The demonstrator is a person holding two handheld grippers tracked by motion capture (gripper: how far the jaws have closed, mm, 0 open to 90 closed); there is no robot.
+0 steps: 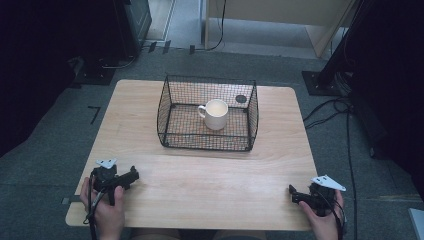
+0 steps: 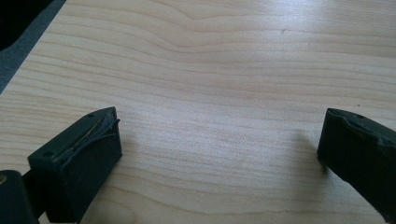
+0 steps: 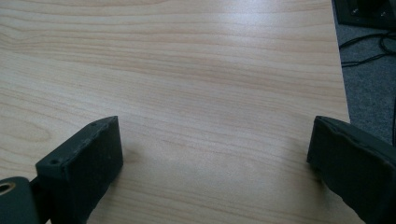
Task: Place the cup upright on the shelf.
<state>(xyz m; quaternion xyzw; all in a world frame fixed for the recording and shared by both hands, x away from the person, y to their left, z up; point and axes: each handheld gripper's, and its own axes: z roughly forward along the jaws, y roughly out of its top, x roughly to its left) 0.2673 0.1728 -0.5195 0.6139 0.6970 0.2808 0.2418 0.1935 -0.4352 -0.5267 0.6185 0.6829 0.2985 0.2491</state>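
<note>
A cream mug (image 1: 215,114) stands upright inside a black wire basket (image 1: 170,105) at the middle back of the wooden table (image 1: 210,180). My left gripper (image 1: 131,176) rests low at the table's front left, held by a hand, well away from the basket. In the left gripper view my left gripper (image 2: 219,140) has its jaws wide apart over bare wood. My right gripper (image 1: 291,192) sits at the front right corner in the other hand. In the right gripper view my right gripper (image 3: 212,144) is open too, with nothing between its jaws.
A small dark round mark (image 1: 241,99) shows behind the basket's back right mesh. Grey carpet (image 1: 385,180) surrounds the table, with black cables (image 1: 330,112) and a stand base (image 1: 320,82) at the right. Dark equipment (image 1: 100,70) stands at the back left.
</note>
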